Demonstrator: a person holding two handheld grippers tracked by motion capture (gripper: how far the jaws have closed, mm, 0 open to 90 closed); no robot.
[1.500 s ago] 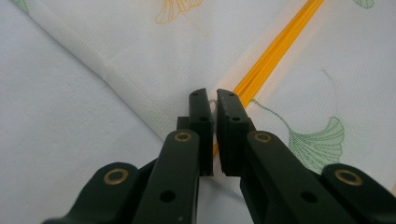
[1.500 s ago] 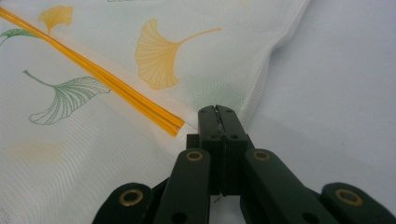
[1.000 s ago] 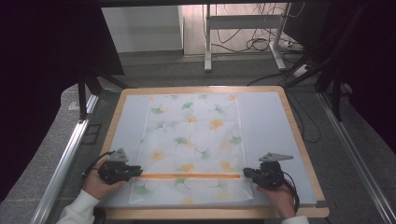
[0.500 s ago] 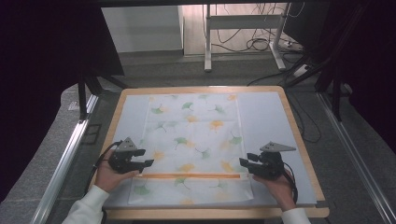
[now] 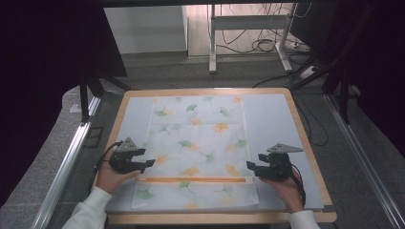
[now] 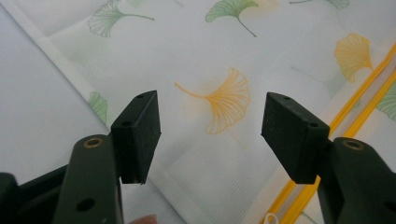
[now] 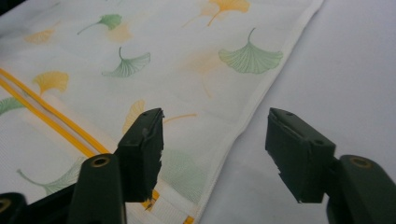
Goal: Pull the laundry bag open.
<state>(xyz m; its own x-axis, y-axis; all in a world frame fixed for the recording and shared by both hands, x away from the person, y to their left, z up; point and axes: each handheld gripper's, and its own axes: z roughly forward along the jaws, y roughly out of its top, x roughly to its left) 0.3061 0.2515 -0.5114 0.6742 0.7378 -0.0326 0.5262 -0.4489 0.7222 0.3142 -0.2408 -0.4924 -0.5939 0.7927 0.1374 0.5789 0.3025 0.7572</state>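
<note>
Cloth (image 5: pixel 198 150) printed with green and orange ginkgo leaves lies flat down the middle of my table (image 5: pixel 305 143), its far edge toward twelve o'clock and its near edge toward six, resting on the pale grey mat (image 5: pixel 270 124) that covers the wooden top. An orange stripe (image 5: pixel 196 180) crosses the cloth from nine to three, near its six o'clock end, where the fabric looks folded over.

My forearms come in from six o'clock, one on each side of the cloth. My left hand (image 5: pixel 111 175) sits at the cloth's nine o'clock edge, palm cupped under my left gripper (image 5: pixel 149 163), which points toward three o'clock, its tips above the cloth's left margin just beyond the stripe. Its jaws have just been opening and stand apart with nothing between them; in the left gripper view an orange leaf (image 6: pixel 223 100) shows through the gap.

My right hand (image 5: pixel 286 188) mirrors it at the three o'clock edge, carrying my right gripper (image 5: pixel 249 167) pointed toward nine o'clock. Its jaws have also just been opening and hold nothing, straddling the cloth's hemmed edge (image 7: pixel 254 107) without touching it.
</note>
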